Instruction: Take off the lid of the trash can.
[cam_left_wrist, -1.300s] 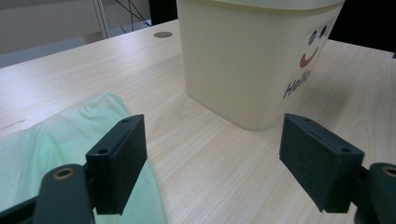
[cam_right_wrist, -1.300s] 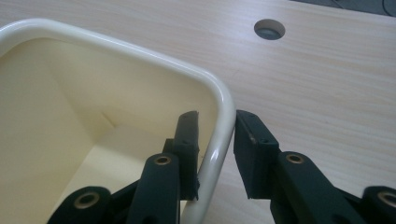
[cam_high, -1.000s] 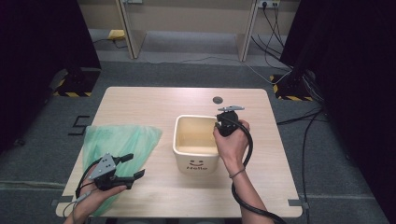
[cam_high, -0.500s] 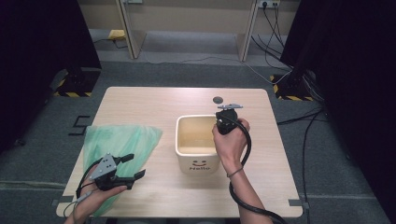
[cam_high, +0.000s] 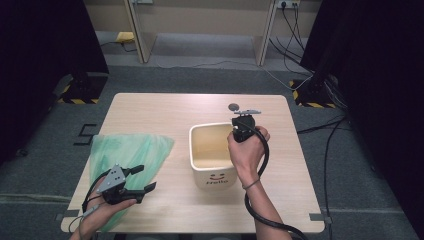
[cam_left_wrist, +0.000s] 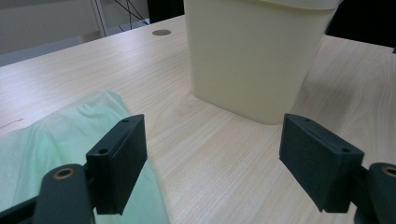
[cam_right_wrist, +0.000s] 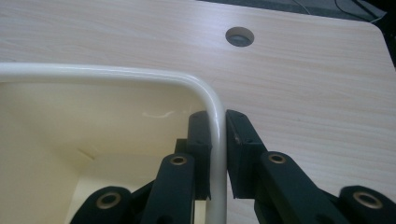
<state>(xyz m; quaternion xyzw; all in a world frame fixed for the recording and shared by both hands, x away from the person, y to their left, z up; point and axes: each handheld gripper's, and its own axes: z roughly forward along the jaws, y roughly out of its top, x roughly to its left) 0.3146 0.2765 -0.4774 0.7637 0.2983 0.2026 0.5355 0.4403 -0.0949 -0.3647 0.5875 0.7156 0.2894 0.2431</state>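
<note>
A cream bin (cam_high: 216, 177) with a "Hello" smiley stands at the table's middle. My right gripper (cam_high: 243, 125) points down at its far right corner. Its jaws have just been closing with the bin's wall between them. In the right gripper view the right gripper (cam_right_wrist: 217, 122) has one pad inside and one outside the rim (cam_right_wrist: 116, 72), both pressing on it. My left gripper (cam_high: 142, 178) rests open near the front left, its jaws wide with nothing between them. A flat green plastic bag (cam_high: 127, 150) lies beside it; in the left gripper view the bag (cam_left_wrist: 56, 140) lies under the left jaw and the bin (cam_left_wrist: 257, 60) stands ahead.
The wooden table (cam_high: 165, 112) has a round cable hole (cam_high: 233, 106) just beyond the bin, also seen as a cable hole (cam_right_wrist: 239, 36) in the right gripper view. Bare wood lies between the bag and the bin. Cables and stand bases lie on the floor around the table.
</note>
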